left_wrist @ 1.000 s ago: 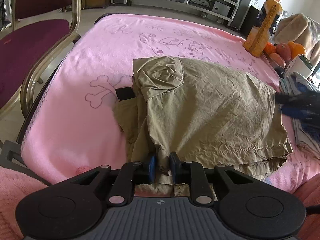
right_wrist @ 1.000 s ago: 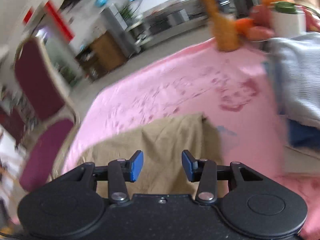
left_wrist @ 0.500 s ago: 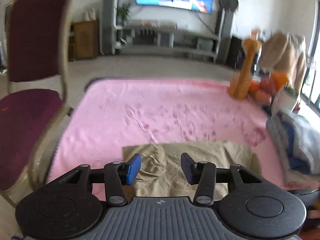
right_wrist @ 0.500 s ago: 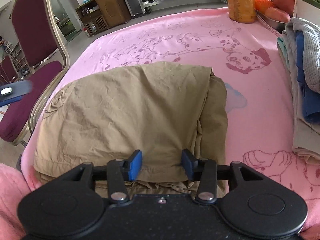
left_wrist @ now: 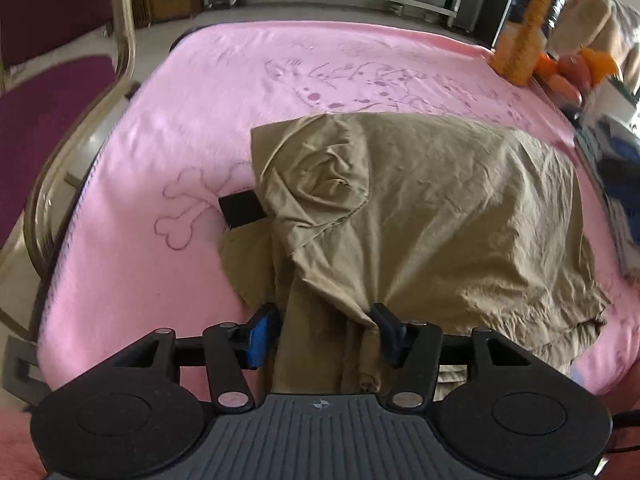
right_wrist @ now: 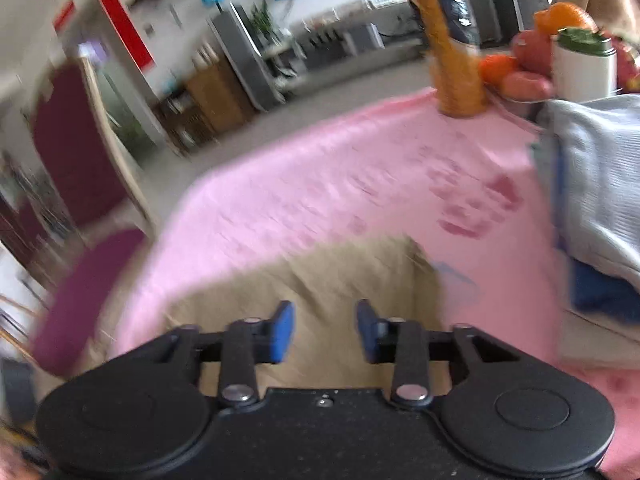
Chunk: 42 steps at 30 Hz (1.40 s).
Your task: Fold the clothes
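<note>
Khaki shorts (left_wrist: 420, 208) lie folded on pink blanket (left_wrist: 168, 128). Left gripper (left_wrist: 326, 330) straddles their near edge, jaws opening, fabric between. Right gripper (right_wrist: 325, 330) hovers above shorts, jaws closing on nothing.

One khaki garment (left_wrist: 420, 208) lies on one pink blanket (left_wrist: 168, 152). One stack of folded clothes (right_wrist: 596, 184) sits at the right. One orange giraffe-shaped toy (right_wrist: 452, 60), one white cup (right_wrist: 582, 68), one maroon chair (left_wrist: 48, 92), and several round fruits (right_wrist: 528, 60), too blurred to count.
</note>
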### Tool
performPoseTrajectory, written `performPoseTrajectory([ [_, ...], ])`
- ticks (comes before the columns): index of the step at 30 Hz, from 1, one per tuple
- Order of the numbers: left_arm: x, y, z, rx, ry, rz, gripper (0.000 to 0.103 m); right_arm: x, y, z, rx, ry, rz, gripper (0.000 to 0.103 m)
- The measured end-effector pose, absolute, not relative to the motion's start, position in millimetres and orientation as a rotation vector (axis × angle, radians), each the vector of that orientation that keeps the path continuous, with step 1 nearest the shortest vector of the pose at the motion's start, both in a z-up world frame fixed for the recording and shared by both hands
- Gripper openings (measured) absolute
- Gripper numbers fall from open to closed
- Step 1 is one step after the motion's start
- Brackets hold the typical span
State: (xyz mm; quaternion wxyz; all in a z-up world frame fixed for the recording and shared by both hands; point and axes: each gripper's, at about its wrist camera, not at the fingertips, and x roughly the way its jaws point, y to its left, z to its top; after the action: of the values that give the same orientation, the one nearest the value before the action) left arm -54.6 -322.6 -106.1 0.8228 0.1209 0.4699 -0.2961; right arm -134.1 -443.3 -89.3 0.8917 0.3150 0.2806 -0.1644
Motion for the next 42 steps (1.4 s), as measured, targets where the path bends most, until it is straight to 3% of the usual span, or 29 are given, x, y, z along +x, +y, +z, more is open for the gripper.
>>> performPoseTrajectory([
  [7,-65,-329,-107,0.321,0.934,-0.603,0.066,-77,-473,-153,1.017,0.570,-0.134,0.027],
  [8,-65,-329,-107,0.320,0.930,-0.604,0.066,-72,-475,-163,0.998,0.590,-0.165,0.010],
  [9,-64,-330,-108,0.316,0.929,-0.607,0.068,-67,-476,-173,0.979,0.610,-0.196,0.000],
  [16,-66,-333,-107,0.330,0.913,-0.600,0.070,-62,-474,-176,0.869,0.637,-0.223,0.000],
  [22,-65,-332,-106,0.322,0.915,-0.597,0.072,-101,-502,-174,0.877,0.636,-0.443,0.000],
  [25,-66,-333,-107,0.326,0.912,-0.595,0.072,-120,-523,-185,1.017,0.599,-0.456,0.000],
  [27,-66,-332,-107,0.324,0.912,-0.593,0.073,-127,-522,-176,0.945,0.600,-0.510,0.000],
  [28,-66,-332,-107,0.322,0.913,-0.592,0.073,-132,-522,-173,0.928,0.604,-0.556,0.002],
  [29,-66,-332,-107,0.321,0.913,-0.592,0.073,-136,-523,-169,0.912,0.607,-0.601,0.020],
  [30,-66,-331,-107,0.321,0.913,-0.592,0.073,-141,-524,-165,0.895,0.610,-0.647,0.025],
  [35,-64,-331,-107,0.311,0.922,-0.588,0.075,-162,-515,-142,0.919,0.530,-0.573,0.026],
  [37,-63,-331,-108,0.308,0.926,-0.585,0.076,-157,-493,-133,0.878,0.505,-0.401,0.036],
  [42,-65,-332,-108,0.316,0.915,-0.584,0.077,-110,-451,-150,0.908,0.605,-0.030,0.040],
])
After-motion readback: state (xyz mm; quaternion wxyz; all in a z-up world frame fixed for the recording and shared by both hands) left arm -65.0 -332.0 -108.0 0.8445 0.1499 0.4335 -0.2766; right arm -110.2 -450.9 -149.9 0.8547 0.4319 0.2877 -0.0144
